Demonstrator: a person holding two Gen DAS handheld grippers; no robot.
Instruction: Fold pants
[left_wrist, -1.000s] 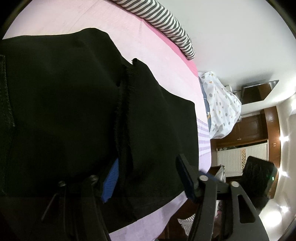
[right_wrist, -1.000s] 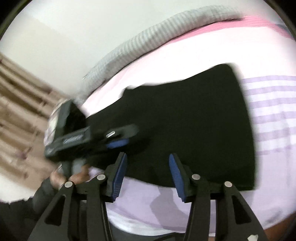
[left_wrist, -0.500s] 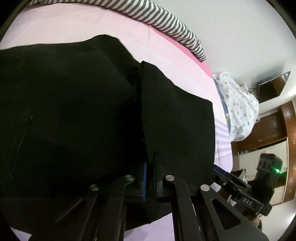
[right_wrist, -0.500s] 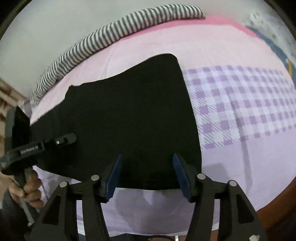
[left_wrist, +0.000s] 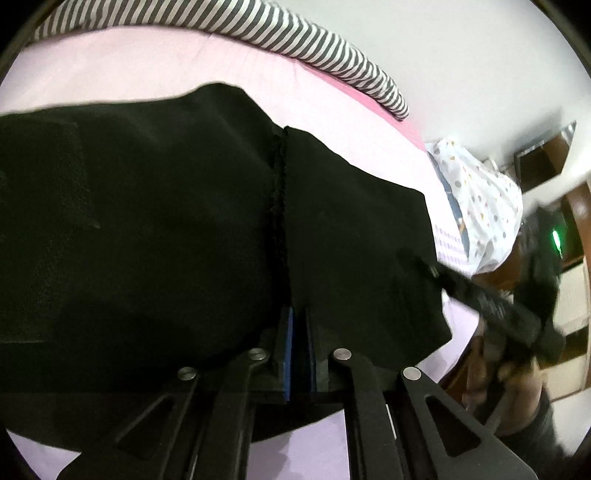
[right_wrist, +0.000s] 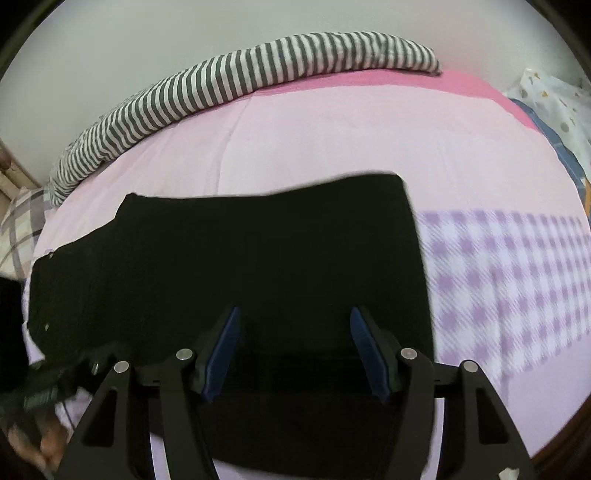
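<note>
Now the left gripper (left_wrist: 299, 350) pinches the black cloth pants (left_wrist: 147, 229) at six o'clock; the right gripper (right_wrist: 295, 350), spread, should clamp next.

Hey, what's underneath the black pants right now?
The black pants lie on a pink bed sheet, which turns to purple checks on the right. Whatever lies directly beneath the fabric is covered, and the folded layers hide each other.
</note>
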